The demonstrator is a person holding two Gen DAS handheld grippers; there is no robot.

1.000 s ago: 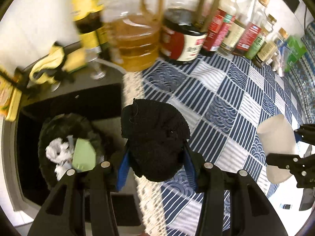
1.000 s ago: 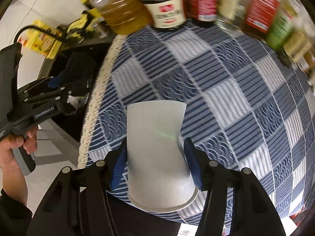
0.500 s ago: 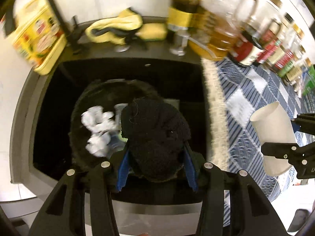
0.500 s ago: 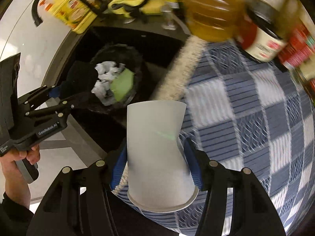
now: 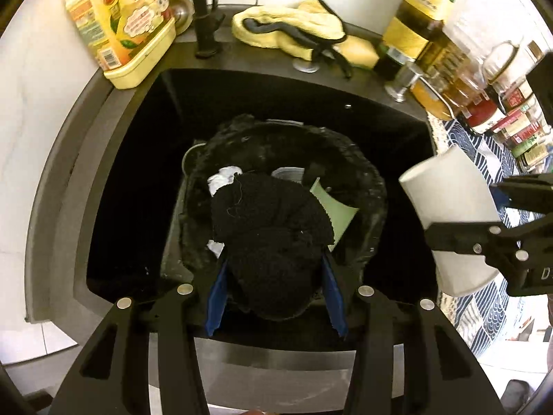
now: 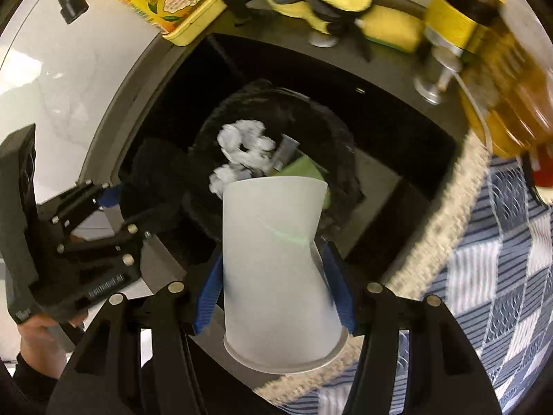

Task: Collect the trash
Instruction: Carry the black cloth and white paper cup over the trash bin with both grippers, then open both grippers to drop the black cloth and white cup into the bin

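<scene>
Left gripper clamped on a wad of black cloth, fingers pressed into both sides of it, held above the black-lined trash bin that stands inside the dark sink. In the bin: crumpled white paper, a pale green piece leaning against the right inner wall, a grey cylindrical item beside the paper. Right gripper closed on a white paper cup, blue pads squeezing its lower half so the wall creases, base pointing forward toward the bin, rim nearest the camera. Seen from the left wrist, same cup tilted, hanging over the right edge of the sink, just beside the bin and apart from the cloth. Behind the sink: yellow detergent jug at the left corner, black faucet next to it, yellow rag with a yellow sponge touching its right end. Further right, a large oil bottle and a row of condiment jars, blurred in the right wrist view. Blue-and-white patterned tablecloth with a cream fringe covering the counter right of the sink.
</scene>
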